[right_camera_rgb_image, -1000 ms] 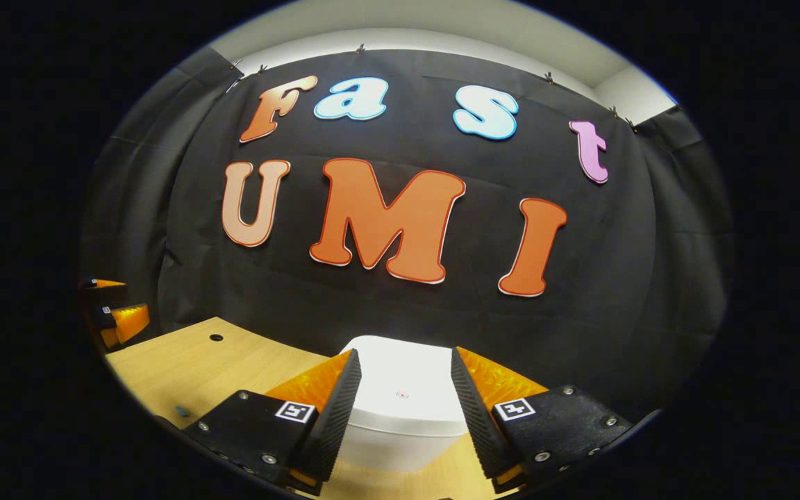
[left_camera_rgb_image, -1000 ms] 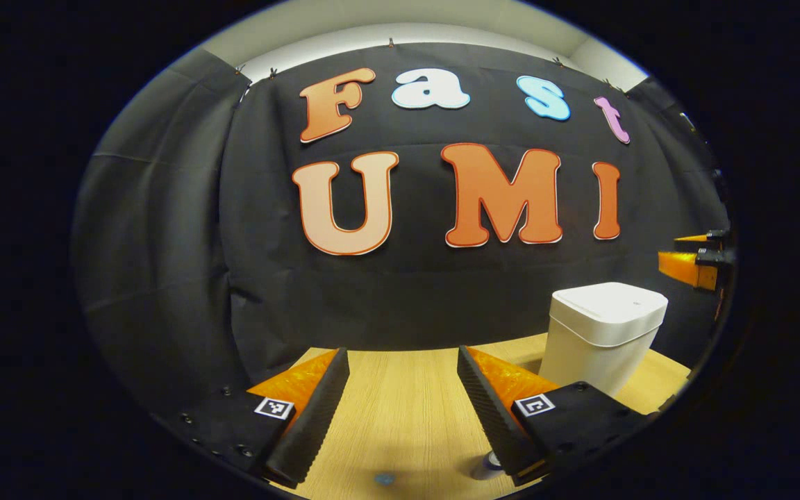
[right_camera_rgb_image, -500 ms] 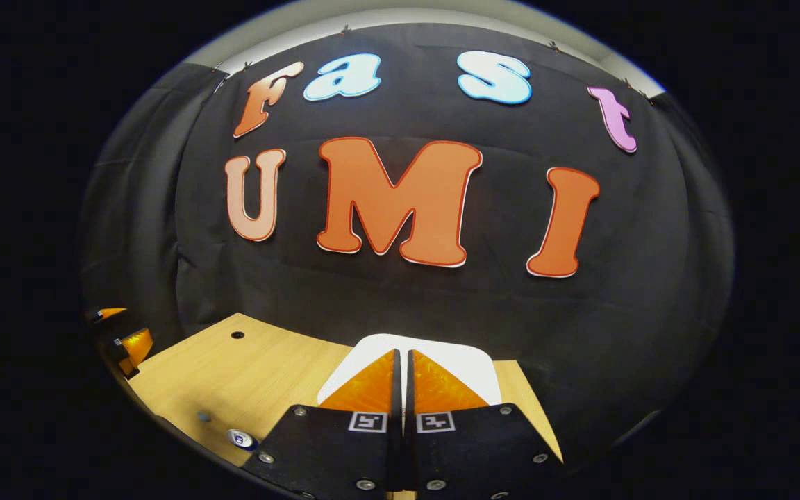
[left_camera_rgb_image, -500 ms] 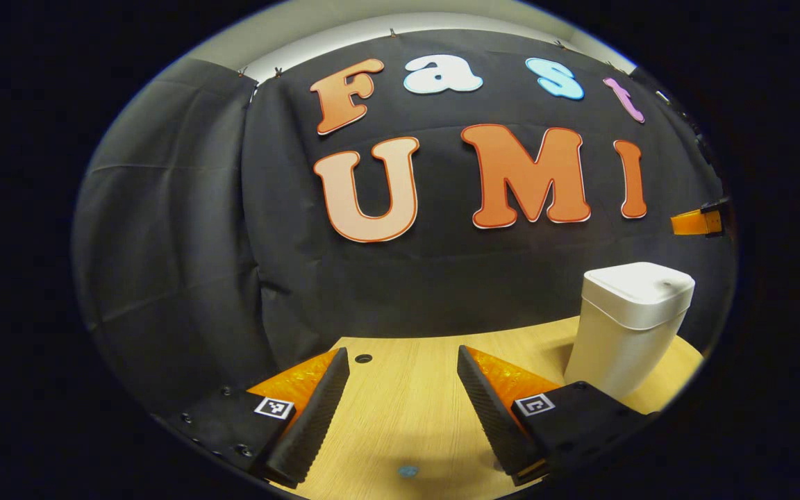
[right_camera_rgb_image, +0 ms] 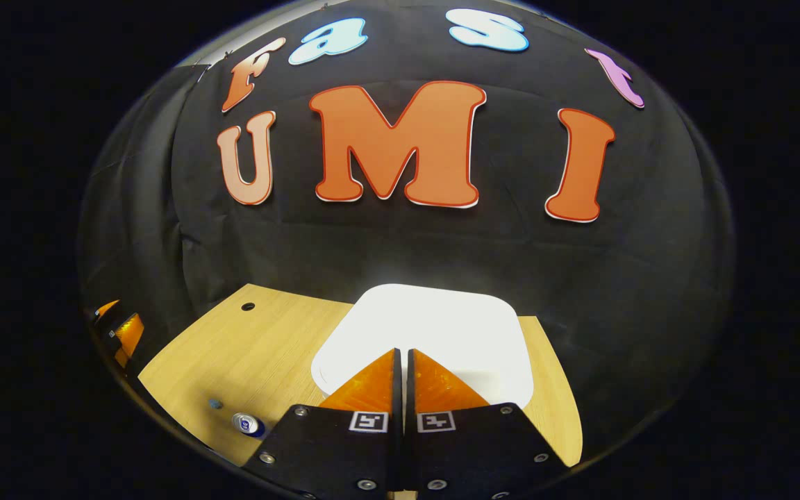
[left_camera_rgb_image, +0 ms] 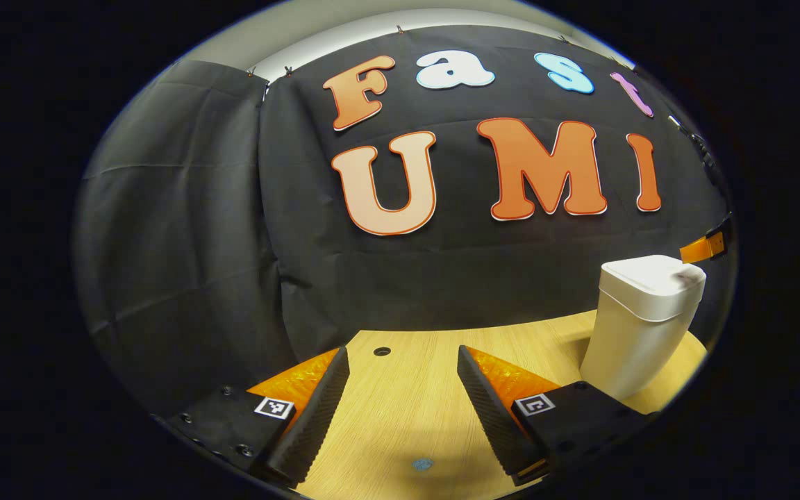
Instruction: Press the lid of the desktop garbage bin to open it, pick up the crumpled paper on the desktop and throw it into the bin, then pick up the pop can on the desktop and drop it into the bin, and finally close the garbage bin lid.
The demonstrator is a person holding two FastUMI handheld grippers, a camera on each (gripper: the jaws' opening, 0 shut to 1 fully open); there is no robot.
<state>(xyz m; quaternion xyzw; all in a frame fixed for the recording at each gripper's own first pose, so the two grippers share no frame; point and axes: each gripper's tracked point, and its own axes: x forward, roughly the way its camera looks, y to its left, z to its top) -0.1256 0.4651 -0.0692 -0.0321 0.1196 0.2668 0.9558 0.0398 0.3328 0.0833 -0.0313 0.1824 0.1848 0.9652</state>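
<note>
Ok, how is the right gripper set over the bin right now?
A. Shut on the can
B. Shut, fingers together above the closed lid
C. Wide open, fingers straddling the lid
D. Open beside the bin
B: in the right gripper view the right gripper has its fingers pressed together over the white lid, which is down.

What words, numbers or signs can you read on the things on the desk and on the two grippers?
Pop can: its print is too small to read.
Bin lid: no readable text.
Left gripper and right gripper: square black-and-white coded markers, which are patterns and not words.
There is no text to quote.
</note>
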